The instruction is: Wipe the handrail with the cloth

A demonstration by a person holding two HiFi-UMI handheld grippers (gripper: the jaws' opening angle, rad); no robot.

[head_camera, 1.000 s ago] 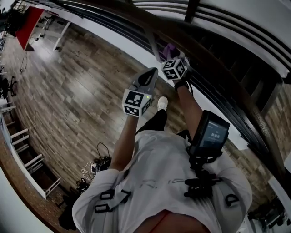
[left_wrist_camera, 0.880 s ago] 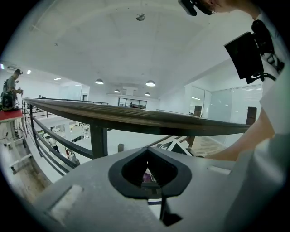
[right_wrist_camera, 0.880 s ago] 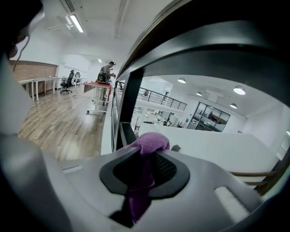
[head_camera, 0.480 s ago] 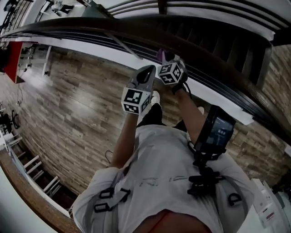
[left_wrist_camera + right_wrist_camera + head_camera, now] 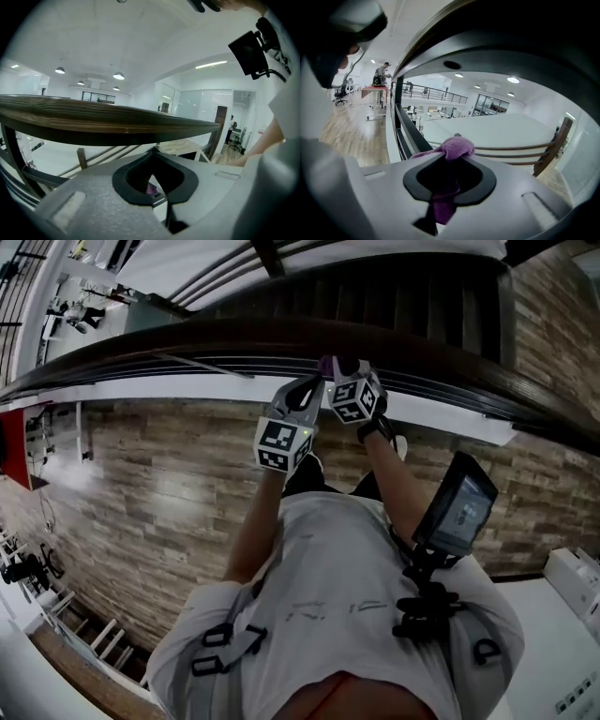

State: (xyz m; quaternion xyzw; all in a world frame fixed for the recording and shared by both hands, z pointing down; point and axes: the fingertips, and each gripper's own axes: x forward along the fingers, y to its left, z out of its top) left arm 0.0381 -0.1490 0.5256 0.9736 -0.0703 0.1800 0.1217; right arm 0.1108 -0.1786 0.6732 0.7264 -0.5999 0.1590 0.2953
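The dark wooden handrail [image 5: 187, 338] crosses the head view from left to right, and it fills the top of the left gripper view as a brown band [image 5: 93, 123]. My right gripper [image 5: 335, 368] is shut on the purple cloth [image 5: 327, 363], which sits at the rail's near edge. In the right gripper view the cloth [image 5: 457, 146] bulges out of the closed jaws, just under the dark rail [image 5: 511, 37]. My left gripper [image 5: 311, 383] is beside it on the left, just below the rail, shut with nothing between its tips [image 5: 153, 151].
Dark metal bars [image 5: 407, 132] run under the rail, above a white ledge [image 5: 187, 390]. Wood-plank floor [image 5: 159, 484] lies below me and stairs [image 5: 394, 292] lie beyond the rail. A screen device [image 5: 459, 507] is mounted on my chest. A white cabinet [image 5: 574, 582] stands at the right.
The rail has swung from a slant to nearly level across the view. Both grippers have come up to it, and the cloth now sits at its near edge.
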